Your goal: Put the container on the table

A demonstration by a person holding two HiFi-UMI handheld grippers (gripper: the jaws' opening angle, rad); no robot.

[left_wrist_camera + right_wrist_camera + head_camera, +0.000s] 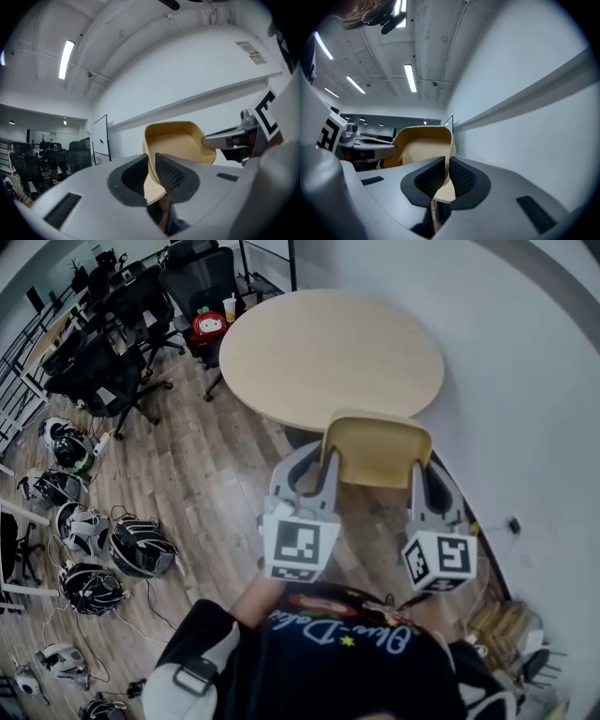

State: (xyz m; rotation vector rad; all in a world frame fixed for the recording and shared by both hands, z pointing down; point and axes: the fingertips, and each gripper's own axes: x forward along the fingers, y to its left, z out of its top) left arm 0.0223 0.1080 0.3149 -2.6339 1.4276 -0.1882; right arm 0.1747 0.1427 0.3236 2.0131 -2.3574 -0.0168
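We carry the container (378, 454) with the left gripper (152, 176) and right gripper (444, 177) each clamped on an opposite rim; it looks light, stiff and thin-walled.

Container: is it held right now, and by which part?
Yes, by both. The left gripper pinches the tan container by its left side wall, and the right gripper by its right side wall, each with its jaws shut over the rim.

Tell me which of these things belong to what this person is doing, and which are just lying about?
Part of the job:
- tan container, clamped by left gripper and right gripper
- round table, where it goes

Just lying about:
- helmets on the floor
- office chairs
- red toy
- cup
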